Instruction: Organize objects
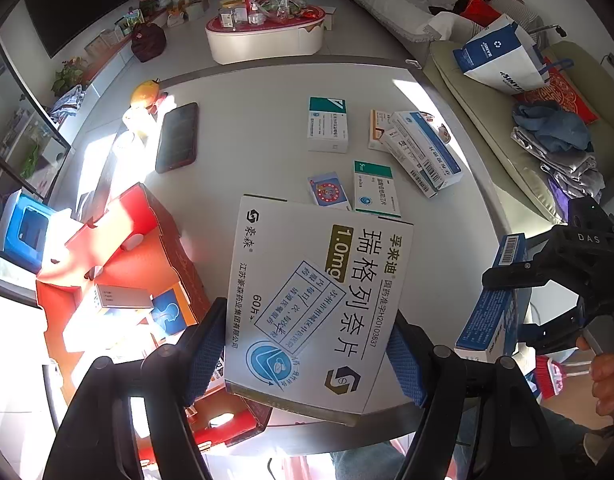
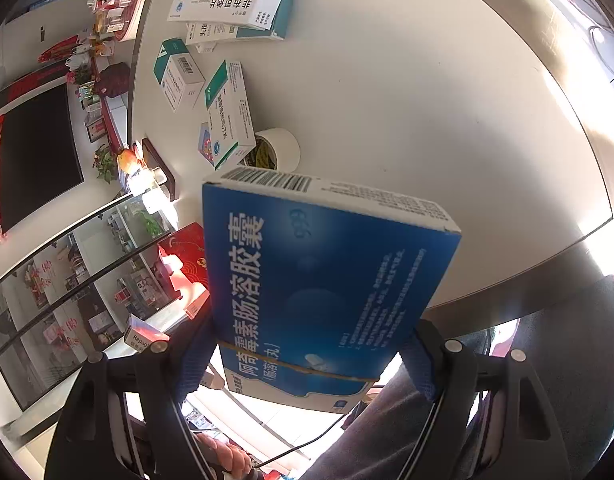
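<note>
My left gripper is shut on a large white medicine box with black Chinese print, held above the near edge of the white round table. To its left sits an open red carton with small boxes inside. My right gripper is shut on a blue medicine box, also seen at the right of the left wrist view as the blue box. Several smaller medicine boxes lie on the table: a green-topped one, a green-and-white one and a blue-striped stack.
A black phone and fruit lie at the table's left side. A roll of tape stands beside the boxes. A sofa with clothes and a paper bag flanks the table. A coffee table stands beyond.
</note>
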The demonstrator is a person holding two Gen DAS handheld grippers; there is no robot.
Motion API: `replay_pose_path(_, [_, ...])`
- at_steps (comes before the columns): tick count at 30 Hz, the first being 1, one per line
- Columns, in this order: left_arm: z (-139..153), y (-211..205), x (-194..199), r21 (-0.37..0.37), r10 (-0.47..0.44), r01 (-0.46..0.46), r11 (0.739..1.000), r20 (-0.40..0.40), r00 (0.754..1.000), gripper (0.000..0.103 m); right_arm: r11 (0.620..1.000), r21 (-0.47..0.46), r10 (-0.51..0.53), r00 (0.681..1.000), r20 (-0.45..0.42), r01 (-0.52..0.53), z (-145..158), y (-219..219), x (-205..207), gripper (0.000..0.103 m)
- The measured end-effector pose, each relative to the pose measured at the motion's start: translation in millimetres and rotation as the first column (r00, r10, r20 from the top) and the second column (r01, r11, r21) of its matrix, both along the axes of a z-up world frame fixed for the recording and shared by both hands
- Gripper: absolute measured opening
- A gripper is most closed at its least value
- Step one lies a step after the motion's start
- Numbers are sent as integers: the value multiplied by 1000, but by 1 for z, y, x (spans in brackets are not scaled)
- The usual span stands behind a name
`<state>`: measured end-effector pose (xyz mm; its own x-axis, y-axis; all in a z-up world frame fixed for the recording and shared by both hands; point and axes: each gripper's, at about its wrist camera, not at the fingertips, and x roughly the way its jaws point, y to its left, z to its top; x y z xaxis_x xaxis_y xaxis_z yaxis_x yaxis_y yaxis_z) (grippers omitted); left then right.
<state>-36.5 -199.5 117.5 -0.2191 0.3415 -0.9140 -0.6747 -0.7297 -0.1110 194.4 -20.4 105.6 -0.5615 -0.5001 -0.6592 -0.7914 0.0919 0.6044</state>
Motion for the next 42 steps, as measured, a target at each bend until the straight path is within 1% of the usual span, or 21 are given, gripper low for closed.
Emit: replay_pose_path(42, [-3, -2, -5, -8, 23, -23, 1000, 17, 1000, 78, 1000, -12, -1, 1000, 29, 1, -7, 2, -2, 80])
